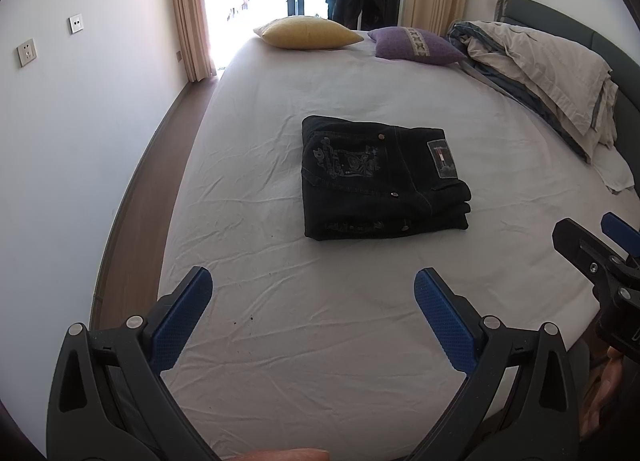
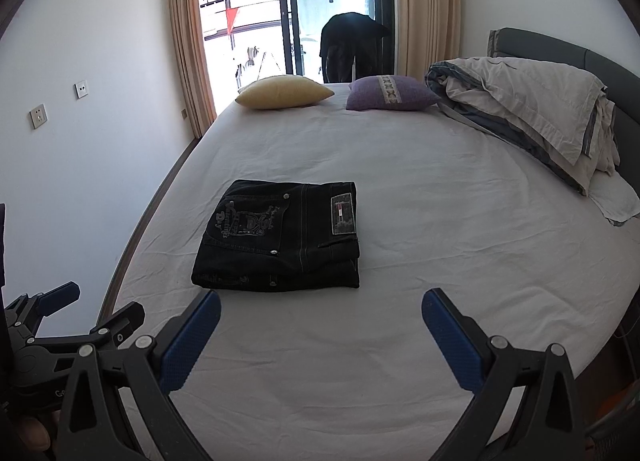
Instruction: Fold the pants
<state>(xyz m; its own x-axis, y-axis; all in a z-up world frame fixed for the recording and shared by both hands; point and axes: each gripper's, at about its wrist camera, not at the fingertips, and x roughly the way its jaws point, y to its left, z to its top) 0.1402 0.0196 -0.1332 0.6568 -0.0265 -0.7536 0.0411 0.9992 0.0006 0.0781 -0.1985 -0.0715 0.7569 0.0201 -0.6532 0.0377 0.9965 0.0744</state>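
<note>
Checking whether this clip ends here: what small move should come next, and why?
Probably just back both grippers away and stop. The pants already lie folded in a compact stack on the bed sheet, and the left gripper and right gripper hang open, short of the stack, holding nothing.

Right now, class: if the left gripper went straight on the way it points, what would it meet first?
Probably the bed sheet, just left of the folded pants. The open left gripper holds nothing; depth is unclear.
</note>
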